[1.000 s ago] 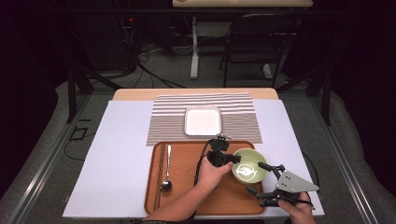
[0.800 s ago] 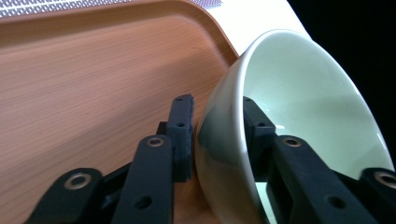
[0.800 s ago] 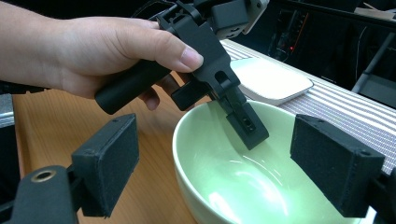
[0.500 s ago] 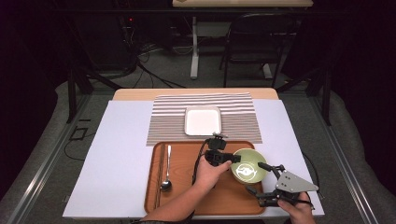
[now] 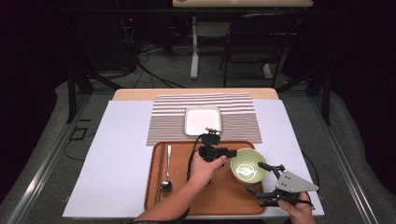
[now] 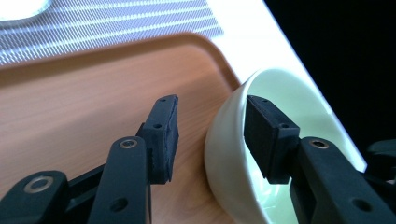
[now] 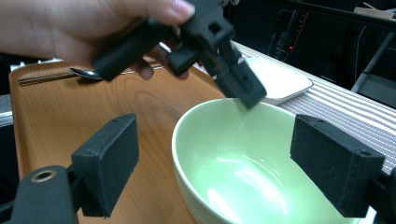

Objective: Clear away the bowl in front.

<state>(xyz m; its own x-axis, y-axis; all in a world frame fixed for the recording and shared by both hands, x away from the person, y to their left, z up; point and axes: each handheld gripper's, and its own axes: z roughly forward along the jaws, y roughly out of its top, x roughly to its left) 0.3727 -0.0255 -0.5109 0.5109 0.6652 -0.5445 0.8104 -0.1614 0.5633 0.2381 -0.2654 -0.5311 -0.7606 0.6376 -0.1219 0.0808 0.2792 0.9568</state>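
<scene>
Dark floor, cables and chair legs lie behind the tabletop point(image 5: 116, 163), which carries a white sheet, a striped placemat point(image 5: 177, 116) with a white square dish point(image 5: 202, 120) on it, and nearer the person a wooden tray point(image 5: 219, 196). On the tray's right side stands a pale green bowl point(image 5: 249, 165) (its inside shows a white glare), and near the left edge lie a spoon point(image 5: 166, 172) and chopsticks point(image 5: 161, 163). From the left, the left gripper point(image 5: 231, 152) reaches the bowl's rim; in the left gripper view its jaws straddle that rim, one outside and one inside, with a gap on either side, and they have just been opening, now about half spread and pressing on nothing. Just off the bowl's near right side hangs the right gripper point(image 5: 261, 179), its jaws wide apart and holding nothing; the right gripper view shows the bowl between and beyond them.
</scene>
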